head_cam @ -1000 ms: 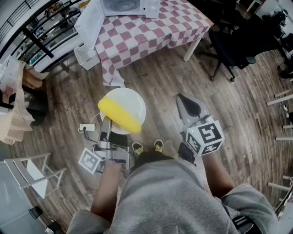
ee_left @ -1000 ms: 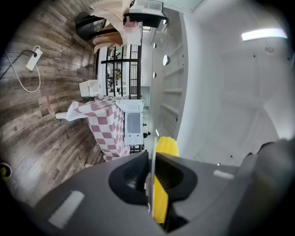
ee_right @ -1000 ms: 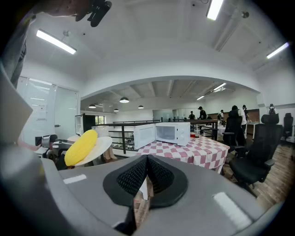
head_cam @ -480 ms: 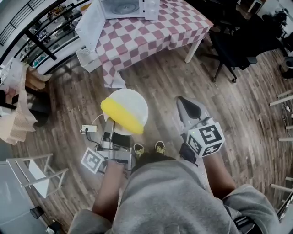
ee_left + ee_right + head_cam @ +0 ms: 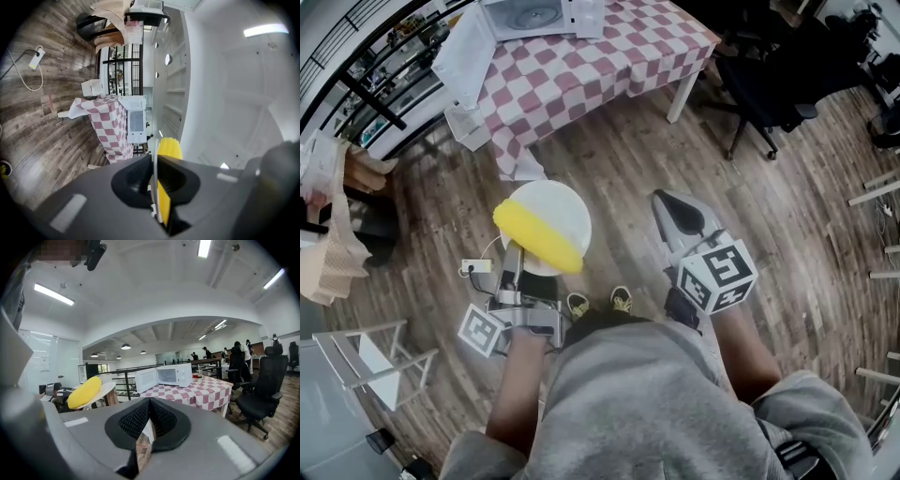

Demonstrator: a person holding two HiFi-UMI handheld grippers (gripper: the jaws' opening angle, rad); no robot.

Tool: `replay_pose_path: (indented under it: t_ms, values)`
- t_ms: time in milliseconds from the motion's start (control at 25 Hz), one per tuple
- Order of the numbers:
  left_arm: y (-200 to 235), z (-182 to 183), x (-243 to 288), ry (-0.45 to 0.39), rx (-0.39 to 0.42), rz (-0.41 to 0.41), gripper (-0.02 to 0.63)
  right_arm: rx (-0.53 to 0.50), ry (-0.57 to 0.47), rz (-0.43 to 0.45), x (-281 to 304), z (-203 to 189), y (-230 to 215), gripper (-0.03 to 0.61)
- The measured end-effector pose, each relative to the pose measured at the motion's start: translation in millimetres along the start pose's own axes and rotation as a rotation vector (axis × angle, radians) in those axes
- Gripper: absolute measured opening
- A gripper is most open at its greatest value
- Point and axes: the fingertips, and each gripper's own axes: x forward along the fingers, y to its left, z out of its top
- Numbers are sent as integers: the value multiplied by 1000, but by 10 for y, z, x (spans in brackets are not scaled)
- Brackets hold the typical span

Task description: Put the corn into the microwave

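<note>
A yellow corn cob (image 5: 536, 239) lies on a round white plate (image 5: 555, 199). My left gripper (image 5: 514, 259) is shut on the plate's near rim and holds it out level above the floor. In the left gripper view the plate's thin edge (image 5: 153, 157) runs between the jaws, with the corn (image 5: 168, 150) beside it. My right gripper (image 5: 667, 202) hangs to the right of the plate, shut, with nothing in it. The white microwave (image 5: 534, 13) stands on the checkered table (image 5: 600, 70) ahead, its door (image 5: 145, 379) swung open. The right gripper view shows the corn (image 5: 84, 392) on the plate (image 5: 107, 389) at left.
A black office chair (image 5: 769, 89) stands right of the table, and a white folding rack (image 5: 375, 356) is at lower left. A power strip with its cable (image 5: 476, 266) lies on the wooden floor under the plate. People (image 5: 236, 357) stand far behind the table (image 5: 201, 390).
The plate with the corn and both grippers have drifted a little to the left in the head view as the person moves across the floor. Both grips are unchanged.
</note>
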Motion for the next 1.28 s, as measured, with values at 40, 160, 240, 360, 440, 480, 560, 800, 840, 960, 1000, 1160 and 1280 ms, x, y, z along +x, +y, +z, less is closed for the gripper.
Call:
replay_pose_path:
  t_ms: [40,160,240,360,440,480,560,800,840,960,1000,1160,1280]
  values:
    - [5,-28,18,0,1,2,28,1,-1,-3,-14,-2,-32,-3]
    - [3,-111,64,2,9,0,28,9,-4,-9,-52,-19,-101,-3]
    - [-10,-165,92,3,15,-5,29,11,-3,-10,-62,-33,-123,-3]
    - [-22,-223,121,4,18,-6,29,16,-3,-5,-56,-43,-116,-3]
    - [-34,-248,138,1,15,-8,29,14,-5,3,-42,-37,-93,-3]
    - [-37,-252,142,-1,13,-9,29,12,-6,5,-30,-32,-78,-3]
    - [-37,-244,153,-3,13,-9,29,8,-7,13,9,-23,-44,-3]
    - [-20,-163,252,-7,12,-15,29,-3,-9,34,199,7,10,-3]
    - [-12,-140,278,-7,12,-16,29,-4,-9,35,244,11,9,-3]
    - [30,-46,404,-4,13,-16,29,-7,-9,32,412,45,-21,-3]
    - [50,-12,454,-3,13,-12,29,-8,-8,32,473,60,-34,-3]
    - [125,138,716,5,14,0,29,-11,-4,30,769,132,-112,-3]
    - [179,253,975,14,10,1,29,-24,-2,23,1037,204,-211,-3]
